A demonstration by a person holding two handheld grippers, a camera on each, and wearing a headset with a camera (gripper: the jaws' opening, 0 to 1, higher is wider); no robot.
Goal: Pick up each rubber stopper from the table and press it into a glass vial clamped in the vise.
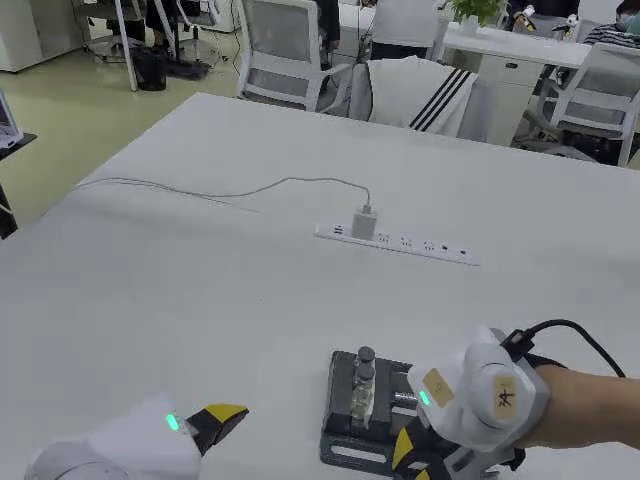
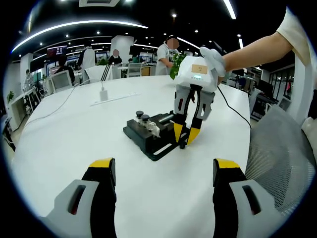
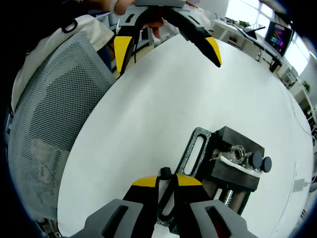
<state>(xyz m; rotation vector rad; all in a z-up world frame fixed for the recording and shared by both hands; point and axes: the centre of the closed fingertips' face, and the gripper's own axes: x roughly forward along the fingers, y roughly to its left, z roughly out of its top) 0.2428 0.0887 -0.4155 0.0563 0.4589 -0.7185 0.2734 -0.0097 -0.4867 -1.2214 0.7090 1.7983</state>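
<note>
The right gripper (image 2: 185,136) is pointed down beside the vise (image 2: 148,136), a stopper (image 3: 166,172) grasped; the left gripper (image 2: 163,167) is held low, fingers released.

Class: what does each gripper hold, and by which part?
The right gripper pinches a small black rubber stopper by its sides, at its jaw tips; the left gripper is open and empty.

Your way is open over the table (image 1: 200,300) left of the vise (image 1: 338,412) — the power strip (image 1: 397,243) lies farther back
</note>
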